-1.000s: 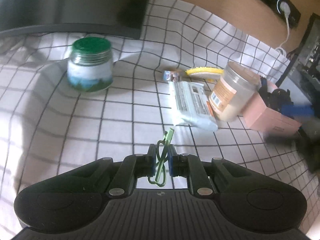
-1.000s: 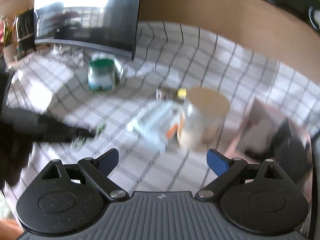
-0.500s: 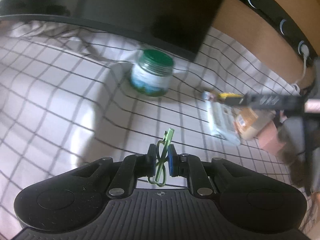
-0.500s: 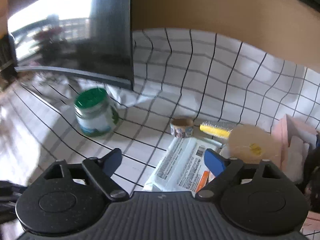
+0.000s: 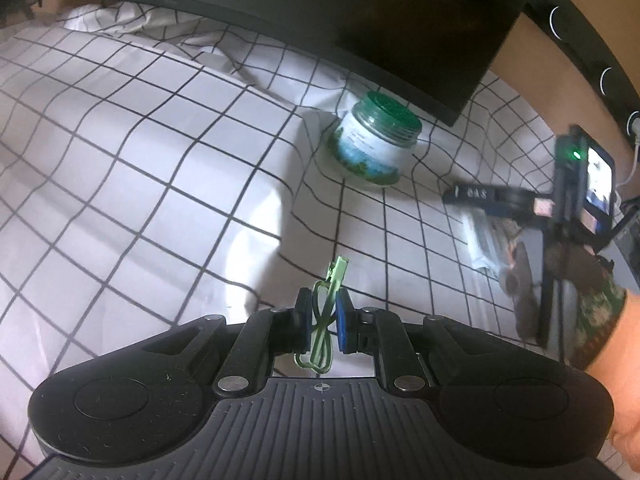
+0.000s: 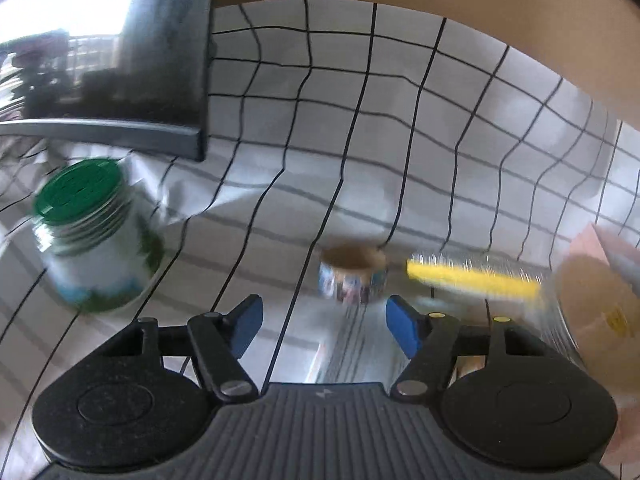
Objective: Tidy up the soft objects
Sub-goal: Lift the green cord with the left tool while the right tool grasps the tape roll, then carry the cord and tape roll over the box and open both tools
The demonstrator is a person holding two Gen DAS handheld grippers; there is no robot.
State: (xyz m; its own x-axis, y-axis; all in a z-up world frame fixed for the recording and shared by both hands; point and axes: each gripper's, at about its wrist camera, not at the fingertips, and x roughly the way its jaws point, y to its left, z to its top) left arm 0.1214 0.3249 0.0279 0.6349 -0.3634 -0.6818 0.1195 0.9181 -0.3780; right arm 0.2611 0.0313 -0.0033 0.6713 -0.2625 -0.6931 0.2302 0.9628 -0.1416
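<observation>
We find the left gripper [image 5: 323, 325] with its jaws drawn close together on a thin green clip [image 5: 326, 320], which stands pinched between the blue pads [image 5: 343, 326], its flat green end projecting up and forward above them and its wire loops hanging below. The clip is held clear above the surface [image 5: 160, 168], which is covered by a white cloth with a black grid. On the far side of that cloth we note a jar with a green lid [image 5: 374, 140], upright, just in front of the lower edge of a dark monitor [image 5: 360, 20]. To the right in the left wrist view we see the right gripper [image 5: 520, 204] from the side, held in a gloved hand, above a clear wrapped packet [image 5: 480, 240] lying on the cloth. In the right wrist view, which is blurred by motion, the right gripper [image 6: 324, 326] has its jaws spread wide and nothing between them. Just beyond them sits a small roll of patterned tape [image 6: 354, 276], with a yellow brush [image 6: 472, 278] beside it to the right. A tan-lidded jar [image 6: 600, 304] stands at the right edge, and a pink box [image 6: 596, 240] shows just behind it. The green-lidded jar [image 6: 94, 236] appears at the left.
</observation>
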